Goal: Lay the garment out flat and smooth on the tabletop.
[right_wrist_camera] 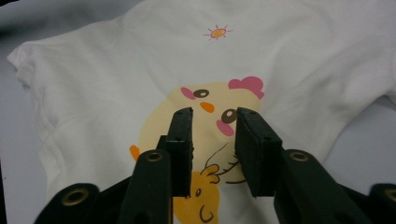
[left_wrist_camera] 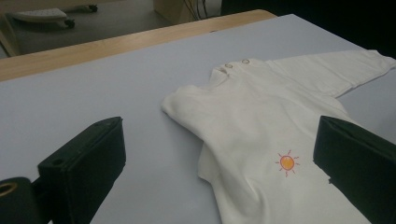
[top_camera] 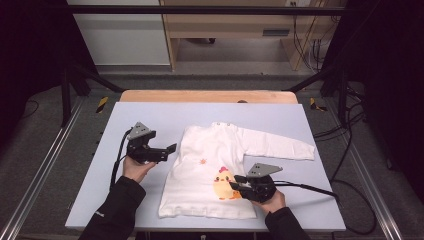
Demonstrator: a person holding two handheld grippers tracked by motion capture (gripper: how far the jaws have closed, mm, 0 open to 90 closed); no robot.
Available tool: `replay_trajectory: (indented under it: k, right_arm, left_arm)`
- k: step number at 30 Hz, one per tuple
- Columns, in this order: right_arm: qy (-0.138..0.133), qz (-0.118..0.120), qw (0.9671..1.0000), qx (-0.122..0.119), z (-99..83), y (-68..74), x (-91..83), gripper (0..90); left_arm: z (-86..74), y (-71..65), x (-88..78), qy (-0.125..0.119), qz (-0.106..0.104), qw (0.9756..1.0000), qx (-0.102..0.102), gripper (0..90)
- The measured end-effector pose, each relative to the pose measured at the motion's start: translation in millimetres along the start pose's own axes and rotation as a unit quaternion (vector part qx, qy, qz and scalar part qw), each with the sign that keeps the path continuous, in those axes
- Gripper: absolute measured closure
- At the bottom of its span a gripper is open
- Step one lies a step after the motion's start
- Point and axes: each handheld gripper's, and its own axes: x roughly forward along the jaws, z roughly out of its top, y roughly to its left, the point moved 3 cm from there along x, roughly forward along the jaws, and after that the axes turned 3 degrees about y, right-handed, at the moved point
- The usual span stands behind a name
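A: Your right gripper (top_camera: 239, 189) is close to you, low over the bottom part of the white shirt (top_camera: 210, 165). Its jaws stand narrow, with a small gap between them. They sit right above the yellow chick picture (right_wrist_camera: 205, 116).

B: Are they holding the shirt?

A: I cannot tell. In the right gripper view the cloth looks flat under the jaws and no fold shows between them.

B: And my left gripper (top_camera: 167, 150)?

A: Your left hand (top_camera: 136, 167) holds it just beside the shirt's left edge, over the bare counter (top_camera: 150, 115). Its jaws are wide apart and nothing is in them. They point toward the shirt.

B: Where is the shirt?

A: It lies flat in the middle of the pale blue counter. The hem is near you and the neck is far from you. One long sleeve (top_camera: 280, 142) goes out to your right side. The other side looks folded in near your left gripper.

B: What else is on it?

A: A little orange sun (left_wrist_camera: 286, 163) sits above the chick. Two small buttons (left_wrist_camera: 236, 63) are up by the neck.

B: And farther away?

A: A wooden edge (top_camera: 207, 96) runs along the back of the counter.
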Motion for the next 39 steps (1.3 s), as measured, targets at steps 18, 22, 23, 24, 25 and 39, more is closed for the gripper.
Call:
replay_trajectory:
  k: [18,22,23,24,25,39]
  right_arm:
    - [0.049,0.028,0.9984,-0.001,-9.0,3.7,4.4,90.0]
    - [0.056,0.026,0.9981,-0.002,-10.4,3.7,5.6,90.0]
    - [0.057,0.025,0.9981,-0.003,-10.7,3.8,5.8,90.0]
    - [0.059,0.025,0.998,-0.005,-11.2,3.7,6.4,90.0]
    - [0.06,0.023,0.9979,-0.007,-11.6,3.5,6.8,90.0]
    - [0.064,0.023,0.9976,-0.007,-13.6,3.7,8.1,90.0]
  left_arm:
    - [16.9,-3.2,41.9,0.026,0.005,0.9995,0.015,5.1]
    - [16.5,-2.8,55.9,0.039,0.01,0.9991,0.017,5.6]
    - [15.7,-1.9,60.4,0.042,0.015,0.9989,0.017,6.1]
    - [14.9,-1.1,63.2,0.043,0.015,0.9988,0.015,6.4]
    - [13.1,0.5,67.8,0.046,0.014,0.9988,0.008,6.6]
    - [-7.4,14.2,98.7,0.093,0.022,0.9954,-0.015,8.1]
